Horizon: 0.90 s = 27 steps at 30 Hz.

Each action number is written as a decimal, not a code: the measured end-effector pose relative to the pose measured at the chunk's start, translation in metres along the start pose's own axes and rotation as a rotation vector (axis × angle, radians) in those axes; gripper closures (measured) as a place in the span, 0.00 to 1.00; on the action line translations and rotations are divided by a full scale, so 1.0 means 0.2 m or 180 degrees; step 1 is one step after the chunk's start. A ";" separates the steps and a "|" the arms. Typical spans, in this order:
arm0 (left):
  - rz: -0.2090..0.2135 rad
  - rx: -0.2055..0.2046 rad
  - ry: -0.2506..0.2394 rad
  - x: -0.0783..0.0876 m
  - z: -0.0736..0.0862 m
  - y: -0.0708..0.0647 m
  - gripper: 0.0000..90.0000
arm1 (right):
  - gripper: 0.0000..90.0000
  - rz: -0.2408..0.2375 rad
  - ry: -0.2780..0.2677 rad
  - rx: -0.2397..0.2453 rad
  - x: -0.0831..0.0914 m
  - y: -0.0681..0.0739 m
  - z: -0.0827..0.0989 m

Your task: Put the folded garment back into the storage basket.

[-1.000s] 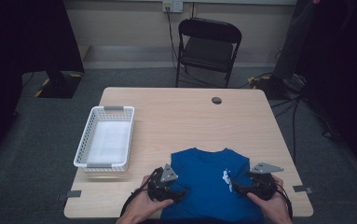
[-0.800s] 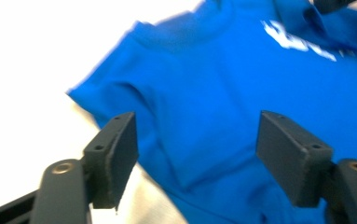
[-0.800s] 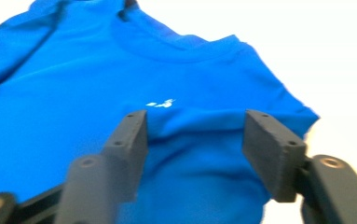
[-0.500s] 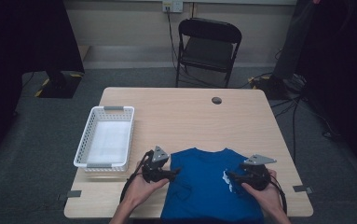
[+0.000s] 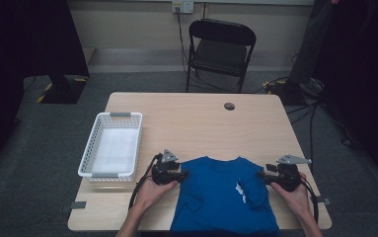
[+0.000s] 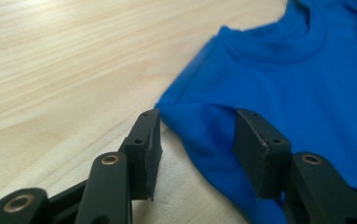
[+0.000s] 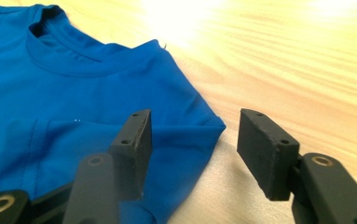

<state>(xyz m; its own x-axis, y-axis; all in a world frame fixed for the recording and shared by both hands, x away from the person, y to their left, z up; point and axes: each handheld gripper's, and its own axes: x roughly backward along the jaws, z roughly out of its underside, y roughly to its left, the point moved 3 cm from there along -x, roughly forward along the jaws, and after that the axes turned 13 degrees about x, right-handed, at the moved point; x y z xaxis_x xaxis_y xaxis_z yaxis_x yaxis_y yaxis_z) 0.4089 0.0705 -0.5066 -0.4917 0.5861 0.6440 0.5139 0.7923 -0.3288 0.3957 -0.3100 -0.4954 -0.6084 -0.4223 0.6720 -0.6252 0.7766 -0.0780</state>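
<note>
Hand-held gripper jaws, just closing, straddle blue shirt's folded corner.

Blue shirt on pale wood

The T-shirt is plain bright blue with a small white mark; black fingers flank its sleeve edge over the light wood-grain table; white basket.

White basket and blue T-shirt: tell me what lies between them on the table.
In the high view, the left tongs, held in the person's left hand, sit between the white basket and the blue T-shirt; otherwise bare wooden table.
</note>
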 end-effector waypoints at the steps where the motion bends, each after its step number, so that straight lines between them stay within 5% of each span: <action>1: 0.0002 0.0008 -0.0013 -0.01 0.00 0.00 0.57 | 0.51 0.0008 0.0025 0.0031 -0.01 0.00 0.00; 11: -0.0035 -0.0096 -0.0058 -0.02 0.01 -0.01 0.55 | 0.54 0.0067 0.0084 0.0108 -0.06 0.01 0.02; 17: -0.0098 -0.0214 -0.0071 -0.04 0.00 -0.02 0.56 | 0.69 0.0024 0.0039 0.0126 -0.06 0.03 0.01; 27: -0.0041 -0.0153 -0.0132 -0.04 0.01 -0.02 0.71 | 0.85 -0.0037 -0.0009 0.0099 -0.06 0.04 0.01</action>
<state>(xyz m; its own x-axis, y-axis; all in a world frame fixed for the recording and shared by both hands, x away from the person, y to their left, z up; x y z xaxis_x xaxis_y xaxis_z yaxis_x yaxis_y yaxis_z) 0.4094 0.0633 -0.5113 -0.5267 0.5833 0.6184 0.5400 0.7914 -0.2865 0.3973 -0.2995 -0.5067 -0.6024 -0.4325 0.6709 -0.6470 0.7568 -0.0931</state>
